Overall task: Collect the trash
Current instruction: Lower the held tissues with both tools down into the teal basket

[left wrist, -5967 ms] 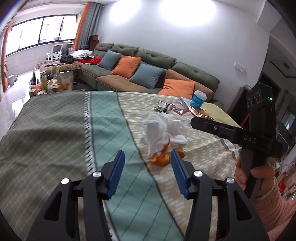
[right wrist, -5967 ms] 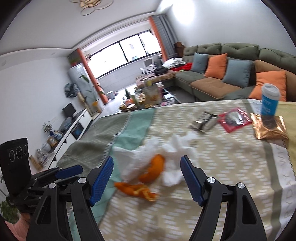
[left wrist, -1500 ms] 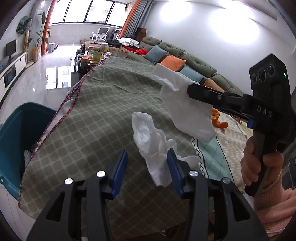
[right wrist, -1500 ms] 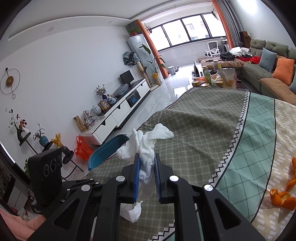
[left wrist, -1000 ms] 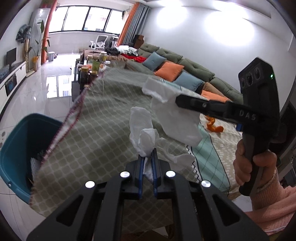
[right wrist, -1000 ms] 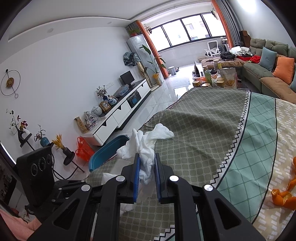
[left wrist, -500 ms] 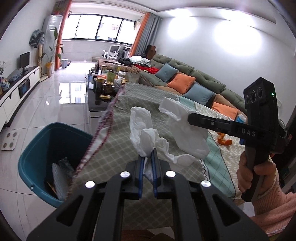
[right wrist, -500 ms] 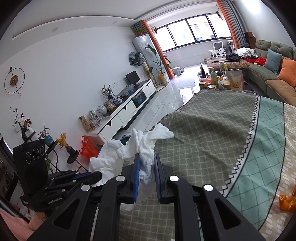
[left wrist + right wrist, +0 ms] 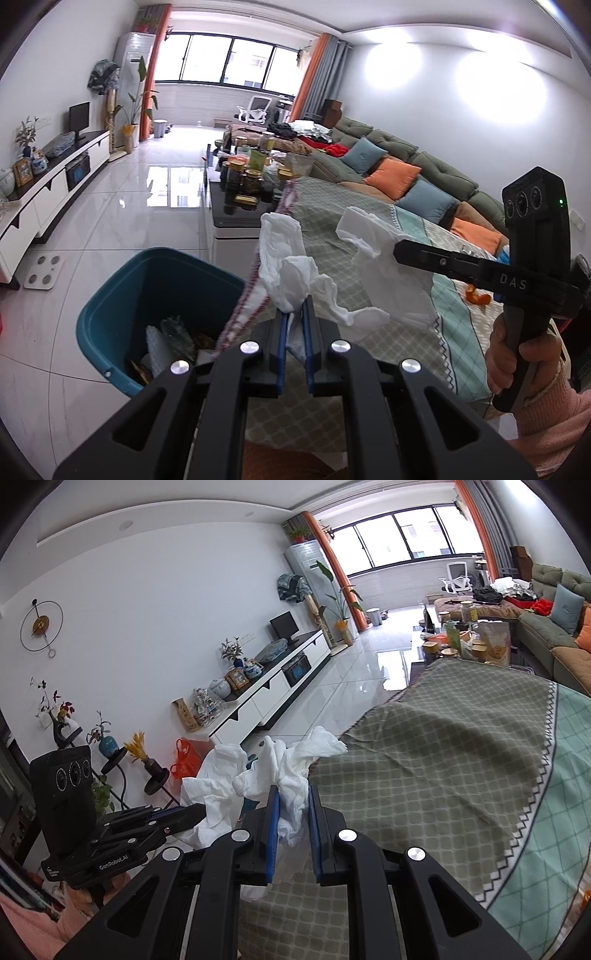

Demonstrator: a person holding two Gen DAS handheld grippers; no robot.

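The left gripper [image 9: 294,314] was clamped on a crumpled white tissue [image 9: 284,266], its blue pads pressed against the paper – the wad stuck up above the fingertips, over the edge of the table and just beside the blue bin [image 9: 122,295] on the floor. The bin already held some rubbish. The right gripper [image 9: 291,801] was closed on a second tissue [image 9: 288,764], held near the corner of the green tablecloth [image 9: 443,757]. A hand [image 9: 517,354] in a pink sleeve gripped its handle. Orange peel [image 9: 476,297] lay further back on the cloth – well apart from both tissues.
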